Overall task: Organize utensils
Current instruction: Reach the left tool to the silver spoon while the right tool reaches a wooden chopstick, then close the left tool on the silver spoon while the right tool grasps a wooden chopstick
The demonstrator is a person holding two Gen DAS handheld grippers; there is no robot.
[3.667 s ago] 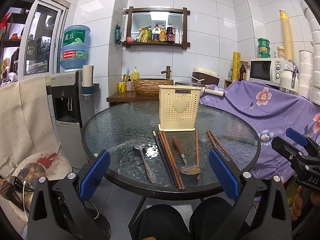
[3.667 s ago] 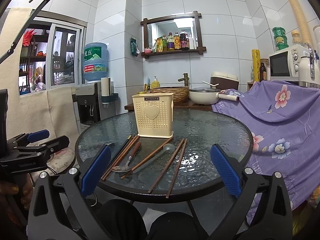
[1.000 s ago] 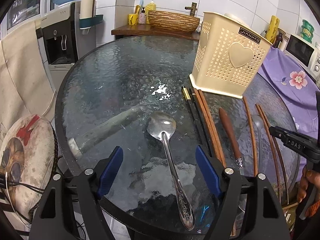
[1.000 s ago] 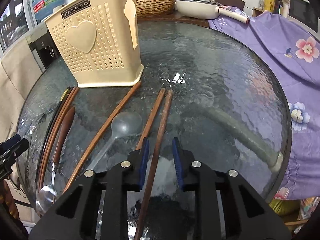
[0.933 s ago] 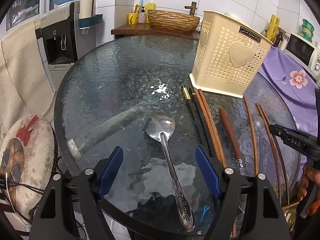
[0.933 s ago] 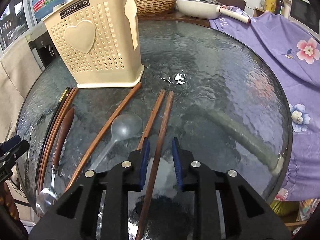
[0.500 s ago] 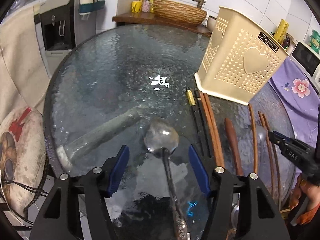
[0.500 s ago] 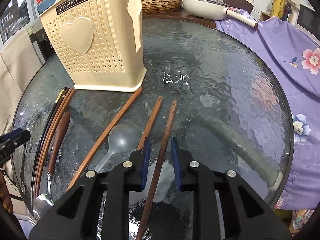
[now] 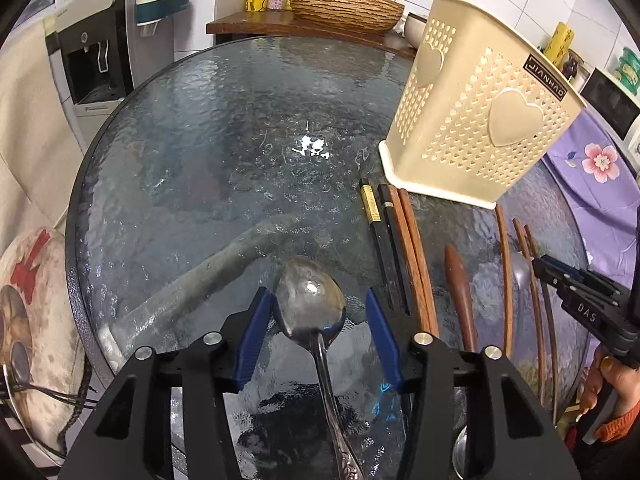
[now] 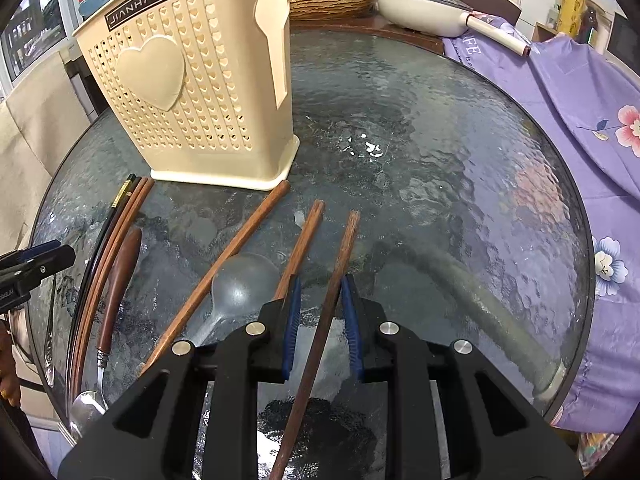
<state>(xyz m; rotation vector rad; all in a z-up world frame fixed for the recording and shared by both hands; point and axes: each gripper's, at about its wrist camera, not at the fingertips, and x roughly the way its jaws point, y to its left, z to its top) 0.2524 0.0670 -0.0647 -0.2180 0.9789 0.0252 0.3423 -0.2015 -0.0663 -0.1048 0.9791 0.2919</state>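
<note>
Right tool (image 10: 320, 320) narrowed around one chopstick (image 10: 338, 264), pads not clearly touching it. Its twin (image 10: 302, 246) lies just beside the left pad, so the squeeze could snag both or roll the thin stick away on slick pebbled glass.

Left tool (image 9: 316, 328) spread wide, straddling the spoon (image 9: 310, 300) bowl. Polished, rounded steel: likely to squirt out.

Both lie flat on the bench (image 10: 440, 140). Perforated plastic caddy (image 10: 192, 80) stands behind, light, may tip.
</note>
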